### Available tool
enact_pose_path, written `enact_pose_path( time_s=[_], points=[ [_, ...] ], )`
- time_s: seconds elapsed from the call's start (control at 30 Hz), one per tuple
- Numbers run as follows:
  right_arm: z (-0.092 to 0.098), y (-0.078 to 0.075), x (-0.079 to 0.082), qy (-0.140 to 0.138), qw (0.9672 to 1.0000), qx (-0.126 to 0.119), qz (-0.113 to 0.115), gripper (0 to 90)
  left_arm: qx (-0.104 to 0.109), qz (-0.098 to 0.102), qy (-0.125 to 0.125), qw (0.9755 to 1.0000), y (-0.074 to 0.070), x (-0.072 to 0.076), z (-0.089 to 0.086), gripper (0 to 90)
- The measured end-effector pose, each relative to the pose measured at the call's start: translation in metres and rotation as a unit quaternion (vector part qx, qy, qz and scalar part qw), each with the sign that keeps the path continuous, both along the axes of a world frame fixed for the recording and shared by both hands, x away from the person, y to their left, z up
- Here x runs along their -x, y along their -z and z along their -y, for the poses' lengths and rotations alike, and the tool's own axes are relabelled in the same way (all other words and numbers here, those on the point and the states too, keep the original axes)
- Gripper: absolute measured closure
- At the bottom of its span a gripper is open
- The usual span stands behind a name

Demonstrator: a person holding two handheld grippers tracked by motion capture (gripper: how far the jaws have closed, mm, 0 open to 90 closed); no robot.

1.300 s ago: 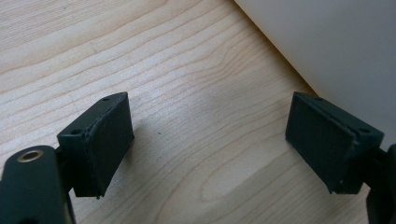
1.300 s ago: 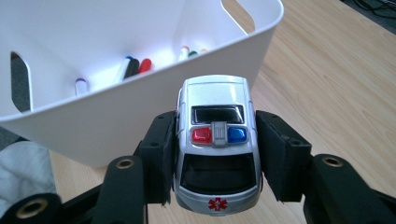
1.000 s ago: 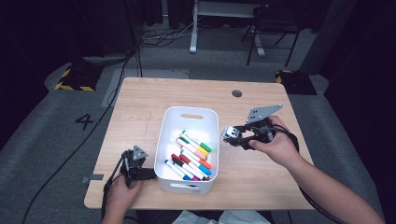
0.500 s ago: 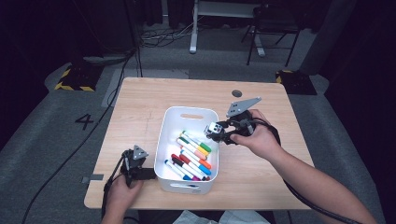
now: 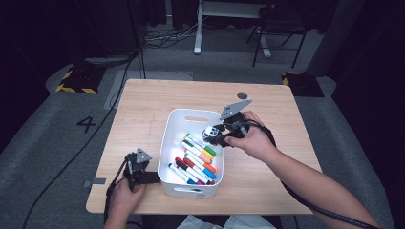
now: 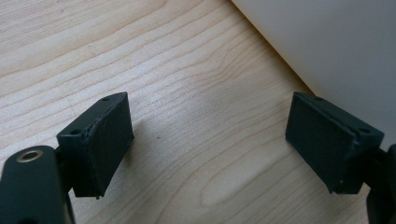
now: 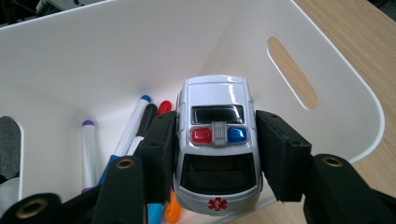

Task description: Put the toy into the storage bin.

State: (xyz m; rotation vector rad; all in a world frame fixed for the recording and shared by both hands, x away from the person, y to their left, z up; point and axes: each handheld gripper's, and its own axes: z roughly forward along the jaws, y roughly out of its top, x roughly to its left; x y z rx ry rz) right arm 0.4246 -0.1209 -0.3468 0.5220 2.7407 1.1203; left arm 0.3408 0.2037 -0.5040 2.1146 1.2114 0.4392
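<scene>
While the left gripper (image 5: 152, 177) rests low on the pale wooden worktop (image 5: 143, 114) just beside the near left corner of the white plastic bin (image 5: 173, 138), the action is all on the other side. The right gripper (image 5: 213, 135) hangs over the bin's right half, and its black fingers (image 7: 159, 144) are clamped on both flanks of a small white toy ambulance (image 7: 217, 144) with a red and a blue roof light and a red star emblem on its end. In the right gripper view the toy sits squarely between the pads, held clear above the coloured marker pens (image 5: 197, 157) that lie in a loose heap on the bin's floor. The bin's slotted handle (image 7: 292, 72) shows on the wall beyond the toy.

Over on the left, the fingers (image 6: 105, 140) stand wide apart with bare wood grain between them, gripping nothing; the bin's white wall (image 6: 336, 51) runs close past the right-hand pad.
</scene>
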Motion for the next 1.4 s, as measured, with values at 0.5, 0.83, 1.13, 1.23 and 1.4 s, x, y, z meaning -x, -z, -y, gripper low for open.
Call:
enact_pose_path(
  time_s=[0.5,0.83,1.13,1.23,1.4],
  points=[
    [-0.014,0.014,0.002,-0.005,0.998,0.063,-0.006,50.3,0.001,0.001,0.001,1.0,0.0,0.0,0.0,15.2],
    [-0.019,0.022,0.004,-0.02,0.9959,0.084,-0.024,50.2,0.001,0.001,0.001,1.0,0.0,0.0,0.0,15.2],
    [-0.028,0.023,0.012,-0.026,0.9902,0.13,-0.043,45.0,0.001,0.001,0.001,1.0,0.0,0.0,0.0,15.2],
    [-0.03,0.023,0.013,-0.026,0.99,0.126,-0.059,35.8,0.0,0.0,0.0,1.0,0.0,0.0,0.0,15.1],
    [-0.028,0.02,0.014,-0.026,0.9928,0.105,-0.052,30.3,0.001,0.001,0.001,1.0,0.0,0.0,0.0,15.1]
  ],
)
